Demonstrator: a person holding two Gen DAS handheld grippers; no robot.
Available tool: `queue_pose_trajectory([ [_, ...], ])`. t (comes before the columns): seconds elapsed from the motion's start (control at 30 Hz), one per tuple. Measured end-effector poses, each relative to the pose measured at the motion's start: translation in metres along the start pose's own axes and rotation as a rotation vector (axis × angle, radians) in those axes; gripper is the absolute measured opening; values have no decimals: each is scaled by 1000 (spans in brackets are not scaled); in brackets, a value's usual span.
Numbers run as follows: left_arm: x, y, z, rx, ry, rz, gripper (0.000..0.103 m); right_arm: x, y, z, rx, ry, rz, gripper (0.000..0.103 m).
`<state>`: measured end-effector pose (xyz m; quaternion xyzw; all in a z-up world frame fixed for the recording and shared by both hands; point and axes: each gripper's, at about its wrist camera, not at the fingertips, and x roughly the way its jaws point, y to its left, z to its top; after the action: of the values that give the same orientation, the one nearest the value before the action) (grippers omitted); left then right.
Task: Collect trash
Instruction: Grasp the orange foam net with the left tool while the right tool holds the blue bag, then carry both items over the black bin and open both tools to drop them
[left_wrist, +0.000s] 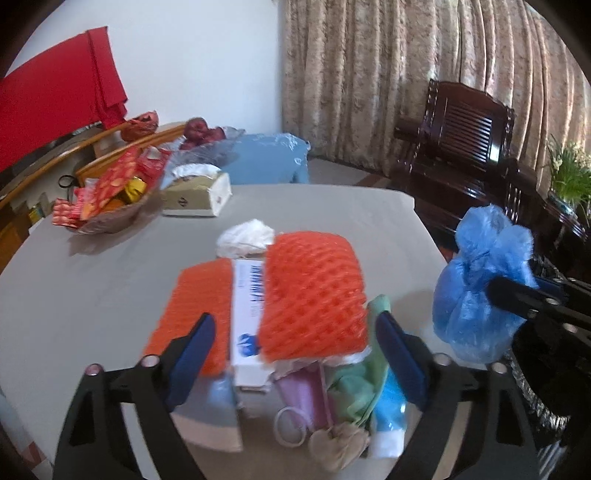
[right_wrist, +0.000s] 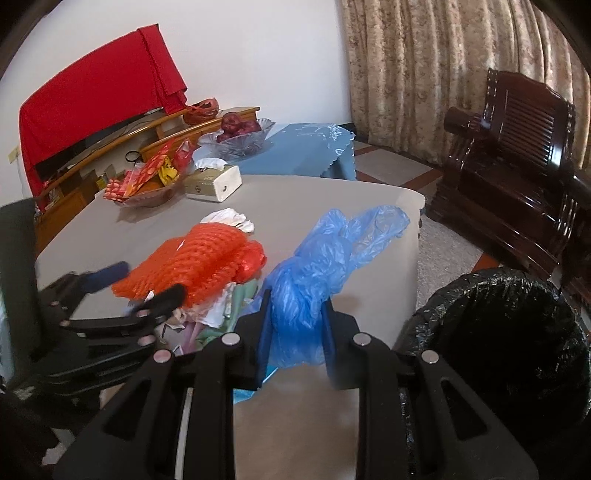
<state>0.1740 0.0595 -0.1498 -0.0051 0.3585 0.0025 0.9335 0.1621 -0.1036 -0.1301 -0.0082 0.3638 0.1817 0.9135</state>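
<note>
Blue plastic bag (right_wrist: 306, 295) is clamped between right gripper (right_wrist: 295, 325) fingers, bin (right_wrist: 517, 332) to its right. Judged light, soft, slippery; best pinched at the knot. Left gripper (left_wrist: 295, 354) is spread around orange foam net (left_wrist: 314, 295).

Bare counter (right_wrist: 306, 413) lies open between the trash heap (right_wrist: 207, 266) and the black-lined bin (right_wrist: 509, 332).

hidden: white box (left_wrist: 248, 317) partly under orange foam net (left_wrist: 314, 295); print blurred, unreadable | hidden: lower blue bag (right_wrist: 299, 295) behind right gripper (right_wrist: 295, 325) fingers | cut off: bin (right_wrist: 517, 350) at right and bottom edges, interior too dark to tell contents | blurred: left gripper (right_wrist: 144, 284) tips in right wrist view
</note>
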Motion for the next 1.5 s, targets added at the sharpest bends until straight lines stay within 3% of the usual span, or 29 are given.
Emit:
queue_pose_trajectory([
  [0.07,10,-2,1,-11,28,-12,61,-2,-3,-1,3,-3,-5,23],
  [0.13,17,-3,1,-28,44,-32,53,-6,-8,-2,9,-7,-9,23],
  [0.17,18,-4,2,-30,45,-32,43,-7,-8,-2,11,-8,-10,23],
  [0.27,11,-7,4,-24,26,-41,28,-15,-13,-3,22,-18,-17,23],
  [0.5,-30,-29,24,-12,-64,-118,19,-53,-40,-7,69,-79,-49,24],
  [0.77,-54,-100,33,103,-90,-296,19,-96,-99,-28,138,-113,-189,24],
  [1.1,-32,-224,14,268,13,-514,19,-108,-179,-78,244,-38,-361,27],
  [1.2,-21,-244,11,285,72,-555,31,-109,-193,-93,275,-24,-405,41],
  [1.27,-21,-249,8,284,89,-574,48,-110,-196,-99,289,-22,-424,58],
  [1.37,-27,-248,7,290,77,-570,63,-118,-199,-108,302,-32,-446,72],
  [1.5,-45,-234,19,283,27,-511,73,-130,-193,-103,304,-86,-463,90],
])
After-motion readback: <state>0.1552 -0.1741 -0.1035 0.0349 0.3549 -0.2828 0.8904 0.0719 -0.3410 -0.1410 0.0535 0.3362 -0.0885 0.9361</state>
